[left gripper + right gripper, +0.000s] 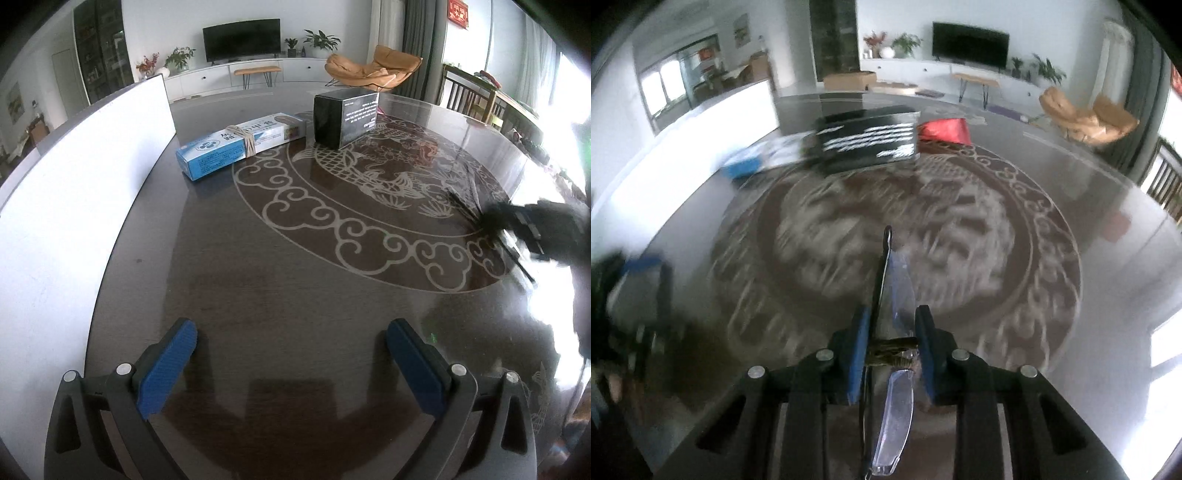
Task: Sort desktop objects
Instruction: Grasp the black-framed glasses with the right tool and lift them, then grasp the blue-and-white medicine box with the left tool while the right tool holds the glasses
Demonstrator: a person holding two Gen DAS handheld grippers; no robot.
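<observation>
My right gripper [892,345] is shut on a pair of rimless glasses [892,402] with thin dark arms, held above the dark patterned table [1089,177]; the view is motion-blurred. In the left wrist view the right gripper [532,227] shows blurred at the right with the glasses' arms sticking out. My left gripper [290,354] is open and empty, low over the table's near side. A blue and white box [240,142] bound with rubber bands lies at the far left. A black box [343,118] stands beside it.
A white board [74,177] stands along the table's left edge. A red packet [945,131] lies behind the black box [868,142]. The left gripper [635,295] appears blurred at the left of the right wrist view. Chairs stand beyond the right edge.
</observation>
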